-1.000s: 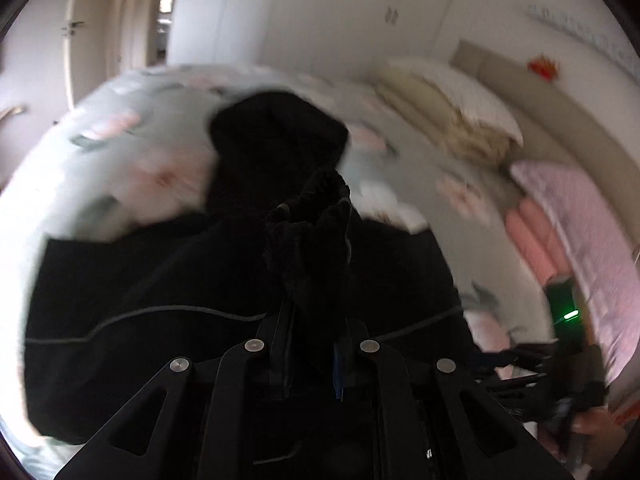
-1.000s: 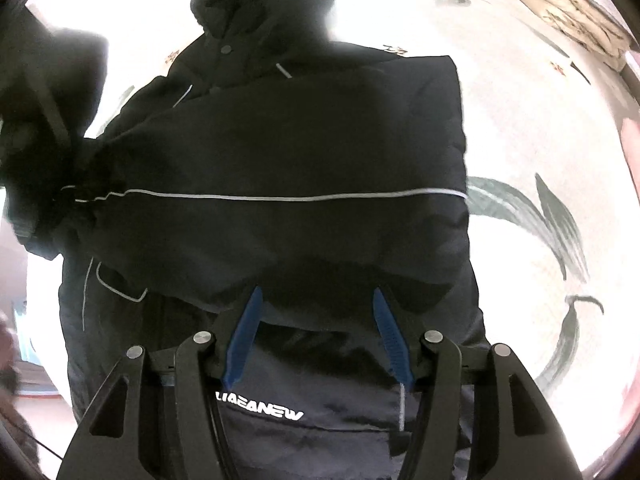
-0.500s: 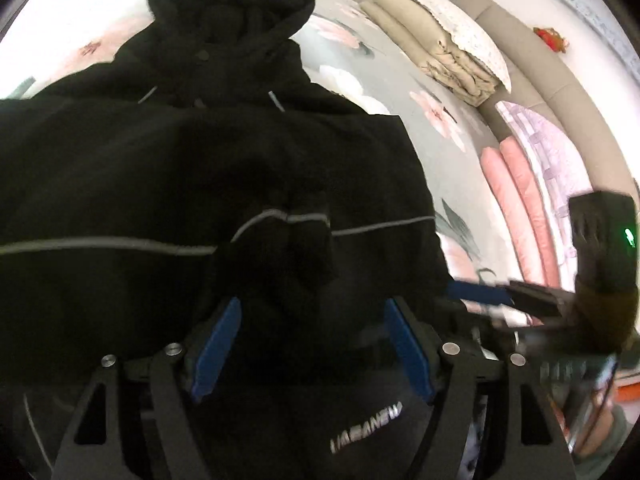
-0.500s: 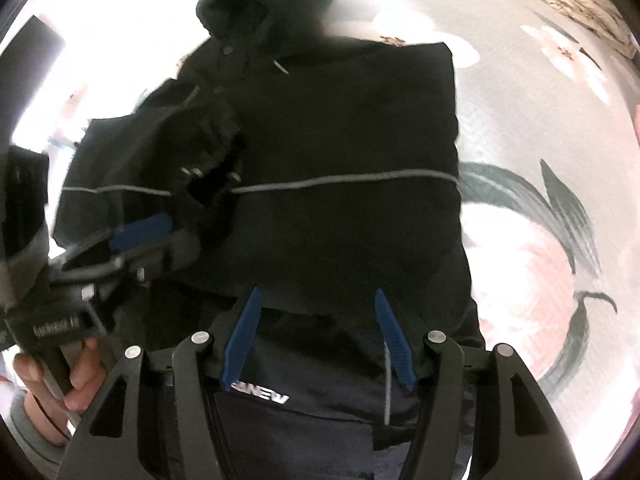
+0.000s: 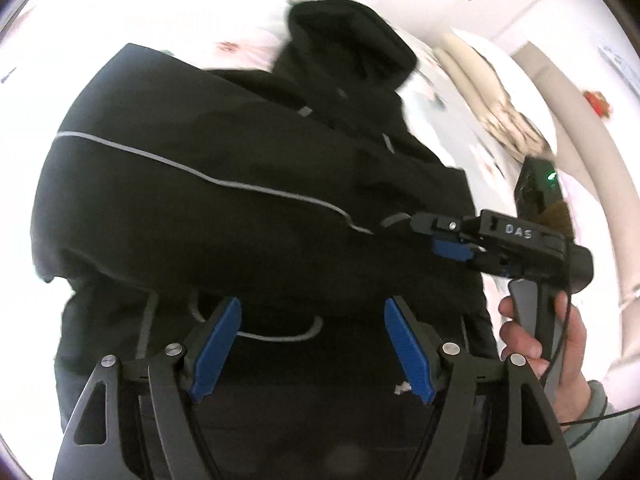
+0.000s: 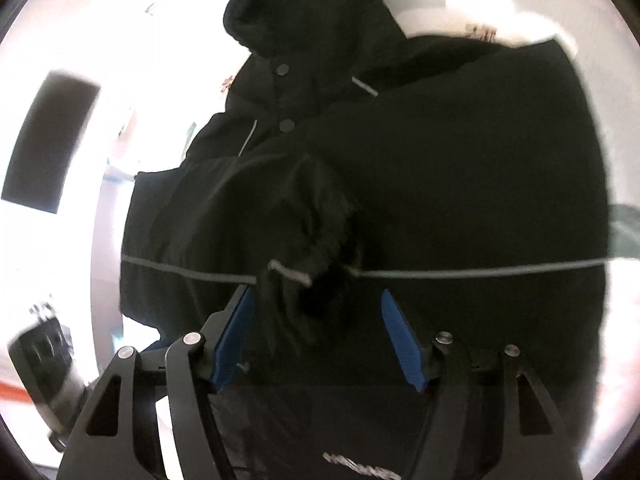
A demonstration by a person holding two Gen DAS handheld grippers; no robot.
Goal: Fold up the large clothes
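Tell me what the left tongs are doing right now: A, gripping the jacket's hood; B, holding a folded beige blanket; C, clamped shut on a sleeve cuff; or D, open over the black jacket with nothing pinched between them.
D: the left tongs stand wide open above the black jacket, their blue pads apart with only fabric lying below them.

bed [image 5: 448, 120] w/ floral cover carrying black hooded jacket [image 5: 248, 184] spread centre; folded beige bedding [image 5: 500, 120] lying at 2 o'clock
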